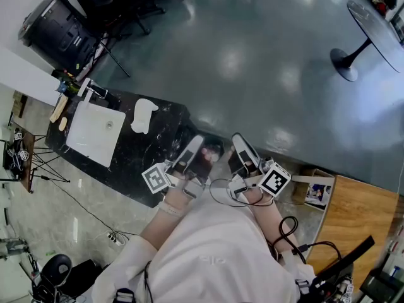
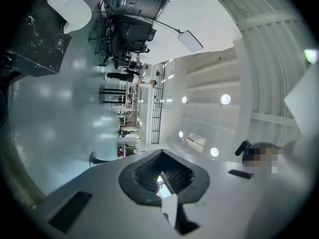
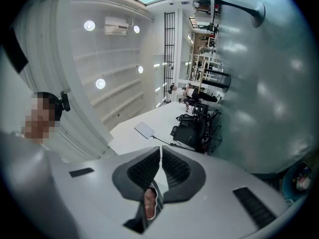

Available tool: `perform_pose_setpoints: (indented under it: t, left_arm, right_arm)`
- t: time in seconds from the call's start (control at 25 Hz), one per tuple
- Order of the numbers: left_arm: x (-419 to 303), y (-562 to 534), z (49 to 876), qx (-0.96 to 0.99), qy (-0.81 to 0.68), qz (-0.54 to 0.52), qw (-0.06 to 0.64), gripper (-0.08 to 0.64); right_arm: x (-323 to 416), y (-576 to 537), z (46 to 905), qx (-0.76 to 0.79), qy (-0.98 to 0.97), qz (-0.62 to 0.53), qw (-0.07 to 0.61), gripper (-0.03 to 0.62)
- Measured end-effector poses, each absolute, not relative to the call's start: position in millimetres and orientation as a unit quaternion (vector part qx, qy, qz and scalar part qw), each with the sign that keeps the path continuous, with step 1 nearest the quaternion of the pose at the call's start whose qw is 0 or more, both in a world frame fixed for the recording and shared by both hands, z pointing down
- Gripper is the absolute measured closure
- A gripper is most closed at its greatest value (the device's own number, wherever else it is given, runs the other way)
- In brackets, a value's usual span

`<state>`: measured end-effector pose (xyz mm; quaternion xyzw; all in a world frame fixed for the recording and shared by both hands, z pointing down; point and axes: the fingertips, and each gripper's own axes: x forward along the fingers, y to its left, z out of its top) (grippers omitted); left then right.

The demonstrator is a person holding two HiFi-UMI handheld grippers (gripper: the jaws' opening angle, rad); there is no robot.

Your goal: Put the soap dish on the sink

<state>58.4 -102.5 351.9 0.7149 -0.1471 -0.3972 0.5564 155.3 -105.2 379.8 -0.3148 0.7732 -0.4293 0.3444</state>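
The white soap dish lies on the black marble counter, just right of the white sink. Both grippers are held close to the person's chest, off the counter's right end. My left gripper points away over the counter's corner, and its jaws are shut with nothing between them. In the left gripper view the left gripper aims across the room, and the soap dish shows at the top left on the counter. My right gripper sits beside the left; the right gripper looks shut and empty.
A faucet and small items stand at the sink's far side. A black case and chairs stand beyond the counter. A round table is at the far right, a wooden top and a box at the near right.
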Motion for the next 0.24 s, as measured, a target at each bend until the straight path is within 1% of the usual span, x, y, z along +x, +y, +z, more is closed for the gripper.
perform_pose_setpoints:
  t: [0.24]
  left_arm:
    - [55.5, -107.3, 352.6, 0.715, -0.149, -0.393, 0.558, 0.554]
  right_arm:
    - [151.1, -109.7, 380.4, -0.315, 0.774, -0.43, 0.341, 0.558]
